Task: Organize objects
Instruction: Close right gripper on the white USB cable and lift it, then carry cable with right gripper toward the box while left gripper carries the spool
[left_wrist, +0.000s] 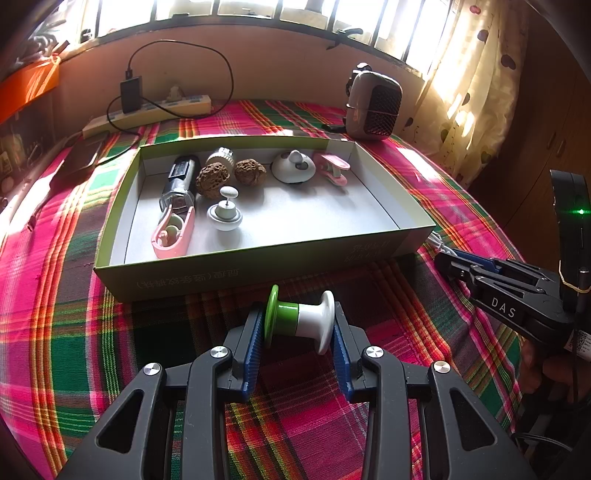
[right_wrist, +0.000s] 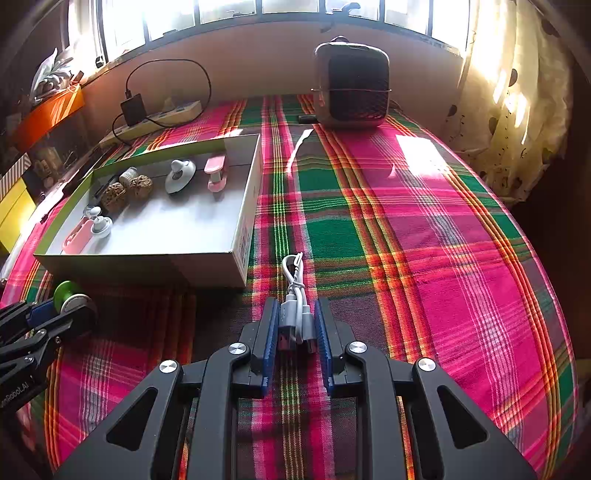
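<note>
On the left, my left gripper (left_wrist: 299, 325) clamps a green and white spool-shaped plastic gadget (left_wrist: 301, 319) lying sideways between its blue pads, just in front of the shallow green cardboard box (left_wrist: 258, 258). Inside the box I see a pink oval case (left_wrist: 171, 232), a white knobbed gadget (left_wrist: 224, 214), two brown wrinkled walnuts (left_wrist: 231, 175) and a pink clip (left_wrist: 332, 168). To the right, my right gripper (right_wrist: 295, 328) is closed on a folded white USB cable (right_wrist: 295, 295) resting on the pink and green plaid tablecloth (right_wrist: 424, 240), beside the box's right end
</note>
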